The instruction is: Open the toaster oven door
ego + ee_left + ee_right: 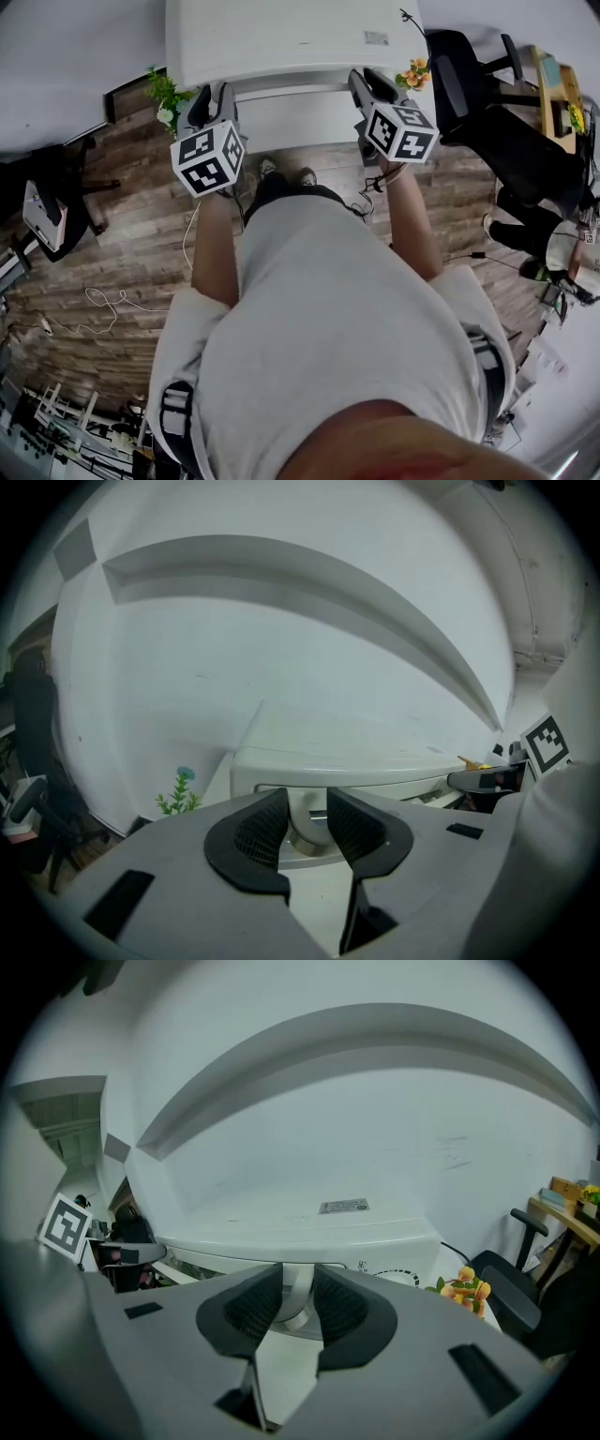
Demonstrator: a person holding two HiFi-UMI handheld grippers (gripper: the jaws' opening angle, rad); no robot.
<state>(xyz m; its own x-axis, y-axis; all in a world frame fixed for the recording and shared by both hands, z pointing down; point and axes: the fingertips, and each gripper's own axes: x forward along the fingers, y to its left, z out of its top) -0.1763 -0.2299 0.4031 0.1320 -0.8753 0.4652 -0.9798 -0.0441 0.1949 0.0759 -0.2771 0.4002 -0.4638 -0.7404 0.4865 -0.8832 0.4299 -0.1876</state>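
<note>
The white toaster oven [291, 37] stands in front of me, with its top towards the head view; it also shows in both gripper views [356, 747] [309, 1227]. Its pale door handle [305, 829] runs along the front below the top edge. My left gripper [307, 813] [214, 94] is at the handle's left end, open, with the handle between its dark pads. My right gripper [298, 1293] [370, 84] is at the right end, and there the handle [295, 1302] fills the gap between the pads. A dial [398, 1276] sits right of it.
A green plant with a blue flower [167, 94] [178, 794] stands left of the oven, and orange flowers [412, 73] [466, 1290] stand to its right. A black office chair [469, 66] is at the far right. Cables [103, 305] lie on the wooden floor.
</note>
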